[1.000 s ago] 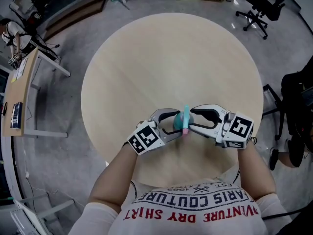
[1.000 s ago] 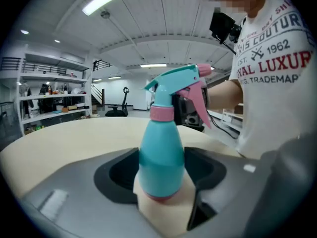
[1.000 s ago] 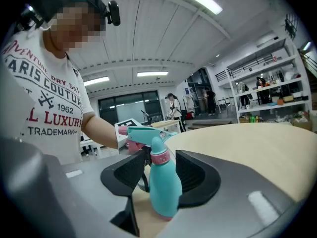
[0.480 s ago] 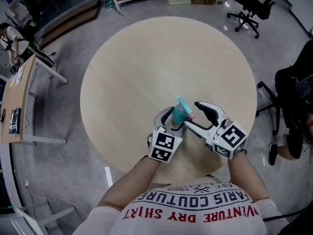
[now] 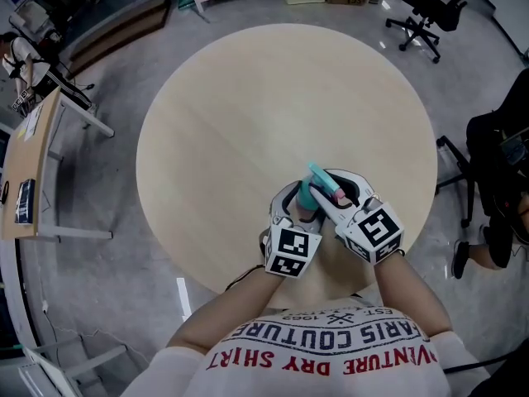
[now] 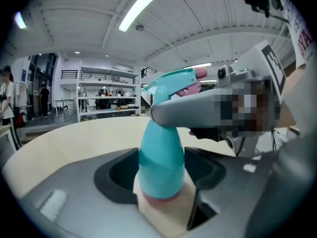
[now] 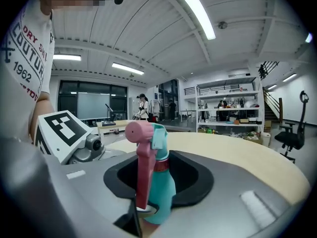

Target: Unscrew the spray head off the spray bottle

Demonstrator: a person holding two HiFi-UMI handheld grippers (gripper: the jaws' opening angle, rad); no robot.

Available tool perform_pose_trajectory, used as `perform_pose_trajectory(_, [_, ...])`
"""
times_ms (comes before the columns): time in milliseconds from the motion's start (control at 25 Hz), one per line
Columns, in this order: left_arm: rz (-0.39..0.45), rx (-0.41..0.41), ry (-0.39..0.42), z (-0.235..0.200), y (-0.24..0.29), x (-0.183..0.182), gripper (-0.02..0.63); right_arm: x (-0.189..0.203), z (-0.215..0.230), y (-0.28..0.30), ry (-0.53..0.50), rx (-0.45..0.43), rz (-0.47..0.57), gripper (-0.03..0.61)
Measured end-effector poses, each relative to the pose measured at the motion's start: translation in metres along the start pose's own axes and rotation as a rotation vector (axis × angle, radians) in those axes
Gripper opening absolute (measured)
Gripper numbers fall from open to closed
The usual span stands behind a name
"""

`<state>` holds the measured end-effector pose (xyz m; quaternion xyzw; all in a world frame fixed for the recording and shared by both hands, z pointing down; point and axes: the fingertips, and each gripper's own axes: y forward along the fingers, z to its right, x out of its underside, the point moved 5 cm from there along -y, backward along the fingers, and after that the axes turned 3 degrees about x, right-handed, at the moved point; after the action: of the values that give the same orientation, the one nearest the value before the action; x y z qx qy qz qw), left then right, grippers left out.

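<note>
Two grips now bear on the spray bottle (image 6: 161, 157), upright near the table's (image 5: 248, 98) 5 o'clock edge. The left gripper (image 5: 302, 198) clamps its body, and the right gripper (image 5: 329, 187) has just been closing its jaws round the spray head (image 7: 147, 133) — a fresh bite, likely for another turn. A second ago the grippers met from 8 and 3 o'clock; now both reach in from 6, with the nozzle swung from 12 toward 11.

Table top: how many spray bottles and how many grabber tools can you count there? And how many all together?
Spray bottle: 1
Grippers: 2 (left gripper, clamped on the bottle; right gripper, jaws have just been closing, with the spray head between them)
Total: 3
</note>
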<state>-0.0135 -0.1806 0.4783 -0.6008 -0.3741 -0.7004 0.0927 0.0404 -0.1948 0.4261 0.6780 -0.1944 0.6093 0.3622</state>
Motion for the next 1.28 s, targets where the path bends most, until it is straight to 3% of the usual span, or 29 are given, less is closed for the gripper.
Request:
perform_pose_trajectory(200, [0.027,0.087,0.038,-0.004,-0.002,0.001,0.284,-0.002,0.002,0.000,-0.026,-0.098,-0.017,0.129])
perform_pose_trajectory(320, [0.046,0.253,0.104,-0.012,-0.004,0.004,0.284,-0.004,0.004,0.002,-0.055,-0.240,-0.049,0.129])
perform_pose_trajectory(520, [0.006,0.620,0.254,-0.028,-0.004,0.004,0.284,-0.005,0.003,0.005,-0.096,-0.485,-0.079,0.129])
perform_pose_trajectory(640, [-0.023,0.694,0.266,-0.031,-0.003,0.002,0.287,-0.006,0.003,0.006,-0.087,-0.523,-0.077,0.129])
perform_pose_trajectory(760, [0.002,0.669,0.229,-0.030,-0.004,0.003,0.288,-0.005,0.002,0.005,-0.087,-0.505,-0.059,0.129])
perform_pose_trajectory(880, [0.013,0.599,0.215,-0.028,-0.004,0.003,0.287,-0.007,0.002,0.003,-0.082,-0.430,-0.046,0.140])
perform_pose_trajectory(1040, [0.015,0.383,0.129,-0.024,-0.003,0.005,0.287,-0.010,0.015,-0.016,-0.018,-0.261,0.001,0.224])
perform_pose_trajectory(1280, [0.025,0.055,-0.023,-0.020,-0.006,0.008,0.287,-0.011,0.008,-0.050,0.040,-0.107,0.045,0.219])
